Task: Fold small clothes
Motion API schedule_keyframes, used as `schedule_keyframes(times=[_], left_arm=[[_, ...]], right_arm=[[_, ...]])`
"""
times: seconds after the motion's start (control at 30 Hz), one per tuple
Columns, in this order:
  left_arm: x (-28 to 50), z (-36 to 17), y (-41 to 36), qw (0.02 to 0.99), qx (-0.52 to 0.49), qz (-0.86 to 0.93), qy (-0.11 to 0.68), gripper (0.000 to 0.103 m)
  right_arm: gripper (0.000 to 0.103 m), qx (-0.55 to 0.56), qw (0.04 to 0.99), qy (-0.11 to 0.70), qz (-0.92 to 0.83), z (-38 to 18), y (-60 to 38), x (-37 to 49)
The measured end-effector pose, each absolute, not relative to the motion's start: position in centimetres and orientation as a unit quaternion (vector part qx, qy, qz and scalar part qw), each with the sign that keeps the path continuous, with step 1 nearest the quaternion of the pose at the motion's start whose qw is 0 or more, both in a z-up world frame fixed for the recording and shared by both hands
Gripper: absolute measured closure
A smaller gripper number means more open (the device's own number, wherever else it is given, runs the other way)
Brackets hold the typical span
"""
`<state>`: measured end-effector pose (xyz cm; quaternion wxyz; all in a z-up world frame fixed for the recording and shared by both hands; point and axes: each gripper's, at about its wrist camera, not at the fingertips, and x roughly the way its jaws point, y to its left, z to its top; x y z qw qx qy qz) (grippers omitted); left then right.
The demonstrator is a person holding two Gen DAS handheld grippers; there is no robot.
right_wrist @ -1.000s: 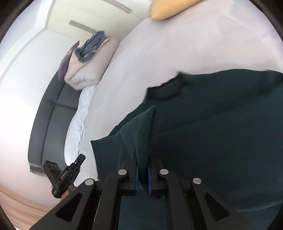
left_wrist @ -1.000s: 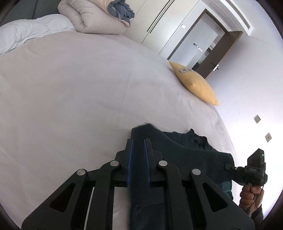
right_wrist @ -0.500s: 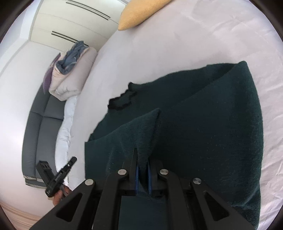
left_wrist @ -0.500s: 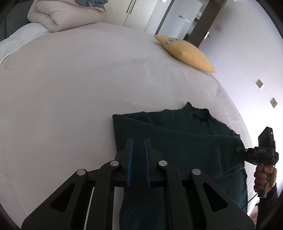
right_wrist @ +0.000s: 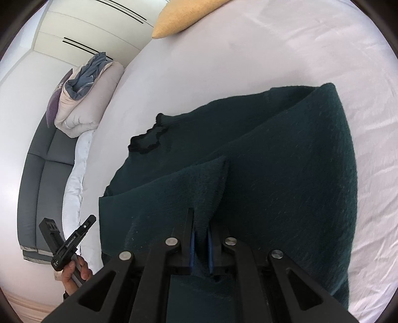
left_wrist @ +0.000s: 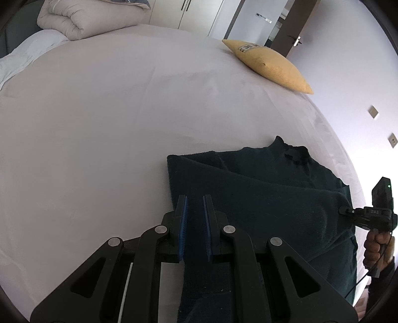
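The dark green sweater [left_wrist: 261,198], airborne a second ago, now lies flat on the bed [left_wrist: 99,124] with one side folded inward, the left gripper [left_wrist: 194,206] parted and empty, the right gripper [right_wrist: 201,223] still clamping a raised fold, indicating release comes next.

So we've got two fisheye cams, each riding on a handheld gripper and looking out along its fingers. Our left one sits low, close over the near edge of the dark green knitted sweater [left_wrist: 261,198], facing across it toward the mustard-yellow cushion [left_wrist: 268,65] far beyond. Our right one hangs right over that sweater [right_wrist: 286,179] from the opposite side. Both share the sweater, that cushion [right_wrist: 184,17], the rolled beige duvet [left_wrist: 84,17] [right_wrist: 82,109], and each catches the other gripper.
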<state>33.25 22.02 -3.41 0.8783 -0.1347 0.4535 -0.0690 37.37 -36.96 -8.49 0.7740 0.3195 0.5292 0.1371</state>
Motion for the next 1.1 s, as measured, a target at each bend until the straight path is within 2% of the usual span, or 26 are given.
schedule_keyframes(times=[0.33,0.67,0.93,0.97,1.03,1.07,1.1], left_arm=[[34.4,-3.5,21.2,0.877,-0.142,-0.083,0.451,0.092],[38.7,-6.0,24.3,0.799,-0.313,-0.206,0.47,0.092],[39.7,-9.4,24.0,0.759,-0.354,-0.246,0.488,0.091],[39.7,-9.6,24.3,0.757,-0.365,-0.244,0.484,0.088],[39.6,-9.8,25.2,0.755,-0.388,-0.241,0.471,0.071],[39.6,-9.8,25.6,0.754,-0.397,-0.243,0.464,0.051],[39.6,-9.6,25.8,0.755,-0.403,-0.248,0.455,0.042]], right_arm=[[0.094,0.294,0.779,0.537,0.134,-8.3,-36.7,37.7],[0.095,0.326,0.766,0.532,0.158,-9.3,-37.5,37.7],[0.095,0.332,0.764,0.528,0.165,-9.5,-37.6,37.9],[0.095,0.333,0.764,0.528,0.165,-9.5,-37.6,37.9],[0.095,0.335,0.763,0.527,0.167,-9.5,-37.6,37.8],[0.095,0.334,0.763,0.527,0.167,-9.5,-37.6,37.9],[0.095,0.335,0.763,0.527,0.168,-9.5,-37.6,37.9]])
